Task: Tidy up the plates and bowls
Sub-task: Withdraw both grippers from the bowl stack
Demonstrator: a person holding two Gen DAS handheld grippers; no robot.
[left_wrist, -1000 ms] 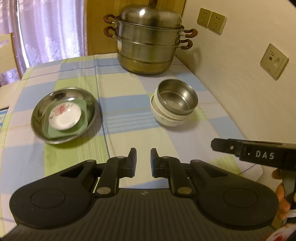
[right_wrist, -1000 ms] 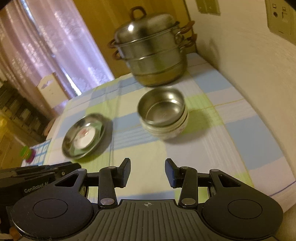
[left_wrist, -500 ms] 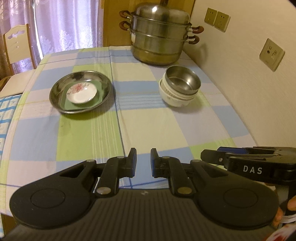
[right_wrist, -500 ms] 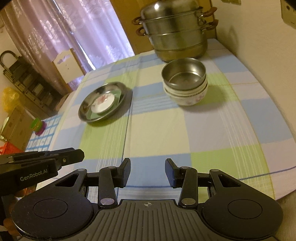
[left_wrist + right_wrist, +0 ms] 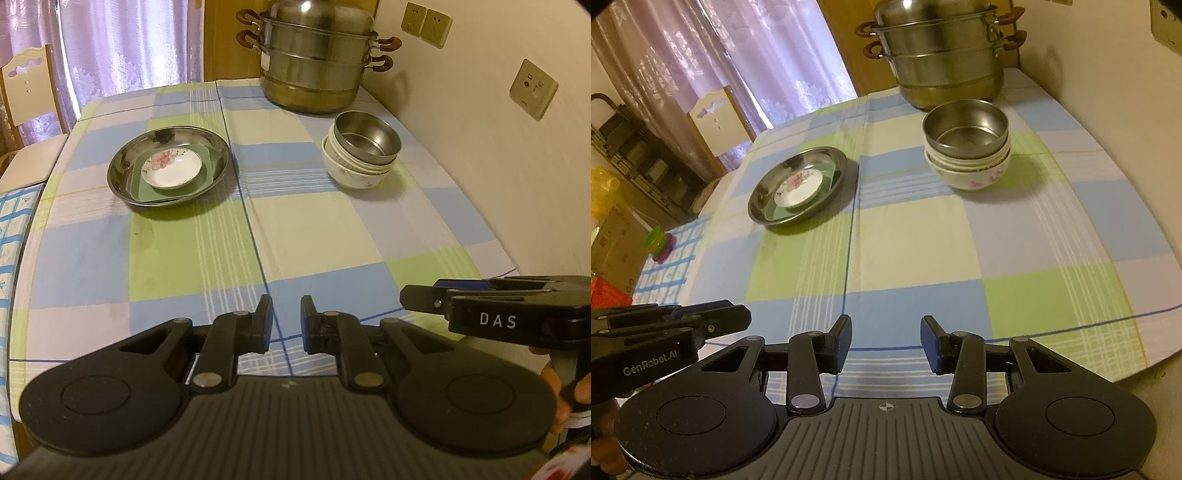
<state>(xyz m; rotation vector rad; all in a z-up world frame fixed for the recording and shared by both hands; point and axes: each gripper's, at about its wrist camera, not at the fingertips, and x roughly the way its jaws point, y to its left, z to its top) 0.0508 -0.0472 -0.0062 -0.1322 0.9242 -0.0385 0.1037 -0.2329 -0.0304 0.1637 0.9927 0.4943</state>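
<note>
— Bowls? Where do they sit?
— Steel bowl [image 5: 369, 137] nested atop white floral bowls [image 5: 352, 173], at two o'clock on the checked tablecloth [image 5: 317, 236].
— Plates?
— Floral saucer [image 5: 172, 172] on a green square plate [image 5: 207, 175] inside the steel dish [image 5: 125, 168], at ten o'clock.
— Grippers?
— Left gripper [image 5: 286, 323] jaws narrowly apart, empty; right gripper [image 5: 884, 343] jaws wider, empty. Both over the table's near edge.

The left hand-held gripper [image 5: 286, 321] points forward and downward, its jaws a narrow gap apart with nothing between them. The right hand-held gripper [image 5: 884, 343] tilts down likewise, jaws parted wider and empty. In the left wrist view the right one sits at about 4 o'clock, fingers [image 5: 580, 387] of the person's hand wrapped round its handle.
</note>
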